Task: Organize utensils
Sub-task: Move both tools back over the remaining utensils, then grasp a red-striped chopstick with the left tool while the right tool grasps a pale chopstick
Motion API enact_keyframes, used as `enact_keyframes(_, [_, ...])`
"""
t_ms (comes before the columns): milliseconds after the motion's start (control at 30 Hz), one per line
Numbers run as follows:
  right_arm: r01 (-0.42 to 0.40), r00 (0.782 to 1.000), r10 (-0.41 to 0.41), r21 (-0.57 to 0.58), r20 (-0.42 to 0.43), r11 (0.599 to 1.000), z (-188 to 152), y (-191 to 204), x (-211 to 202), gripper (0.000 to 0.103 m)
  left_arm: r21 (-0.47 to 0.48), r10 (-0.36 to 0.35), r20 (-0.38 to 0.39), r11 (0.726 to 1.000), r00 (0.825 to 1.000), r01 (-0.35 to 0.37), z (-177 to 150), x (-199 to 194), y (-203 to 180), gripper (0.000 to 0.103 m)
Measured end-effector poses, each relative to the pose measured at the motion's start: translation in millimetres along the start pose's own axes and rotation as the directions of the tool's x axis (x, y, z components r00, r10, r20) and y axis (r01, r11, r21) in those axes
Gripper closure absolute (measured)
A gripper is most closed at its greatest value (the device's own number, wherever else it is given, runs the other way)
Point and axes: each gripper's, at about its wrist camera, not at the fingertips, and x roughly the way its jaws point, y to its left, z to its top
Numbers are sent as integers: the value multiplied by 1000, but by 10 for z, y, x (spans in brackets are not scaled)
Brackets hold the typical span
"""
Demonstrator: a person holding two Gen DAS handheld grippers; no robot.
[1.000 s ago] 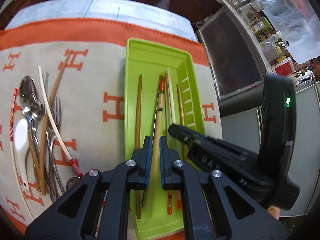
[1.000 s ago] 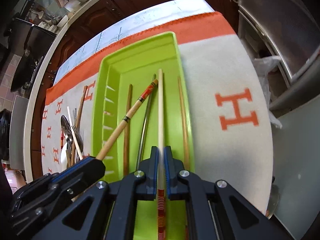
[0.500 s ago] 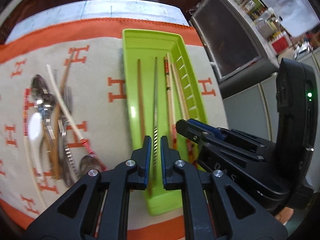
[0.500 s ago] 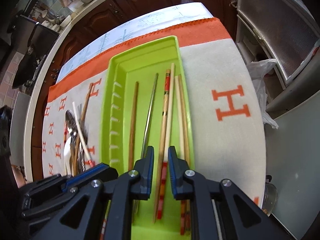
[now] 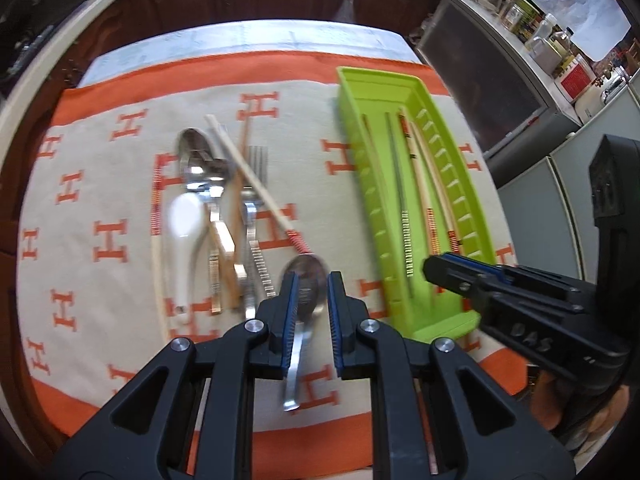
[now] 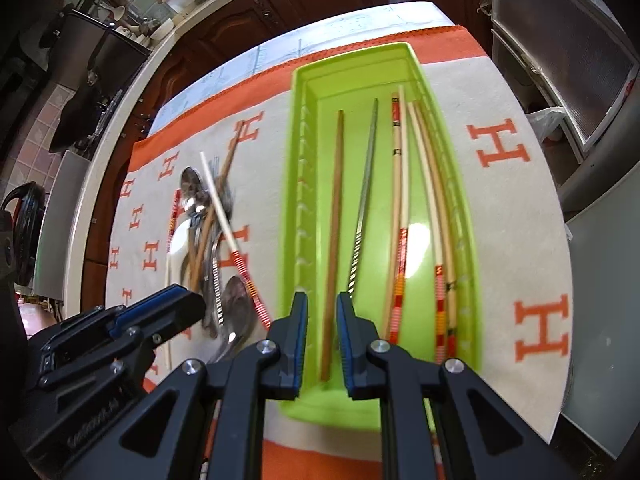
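Left gripper has just been opening, jaws slightly apart and empty over a spoon. Right gripper is also a crack open, empty, above the tray chopsticks.

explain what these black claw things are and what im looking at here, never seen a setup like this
Nothing here is a robot arm: a person holds a pair of hand-held tongs in each hand, and each has a camera looking along its two fingers. One picture comes from the left tongs, the other from the right tongs.

Below lies an orange and cream cloth with H letters. On it is a green tray holding several chopsticks. Beside the tray is a loose pile of spoons, forks and chopsticks, with one metal spoon nearest the left tongs.

Both tongs are empty. Their jaws have just been opening, after each let go of a chopstick in the tray, and the left one now hovers over the spoon.
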Motion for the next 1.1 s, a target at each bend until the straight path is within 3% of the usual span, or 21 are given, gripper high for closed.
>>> enact_keyframes(267, [-7, 1000, 7, -42, 1, 999, -112, 346, -27, 89, -78, 35, 42, 996, 998, -32, -98, -182, 627, 91])
enact_keyframes(533, [-19, 1000, 18, -105, -13, 994, -77, 810, 75, 88, -138, 45, 32, 990, 998, -41, -133, -215, 1234, 91])
enact_keyframes(667, [-44, 999, 42, -106, -20, 993, 3, 1015, 193, 76, -179, 14, 0, 984, 1000, -14, -81, -96, 1506, 91])
enact_keyframes(733, [-61, 998, 58, -103, -27, 993, 42, 1085, 254, 76, -209, -10, -25, 978, 1000, 4, -45, 22, 1623, 91])
enact_keyframes(967, [-74, 996, 67, -102, -66, 992, 141, 1241, 484, 76, -243, -64, -94, 969, 993, 40, 24, 373, 1723, 91])
enact_keyframes(1100, [-85, 993, 76, -108, -87, 990, 151, 1291, 576, 76, -210, -48, -128, 978, 991, 20, 50, 538, 1618, 91])
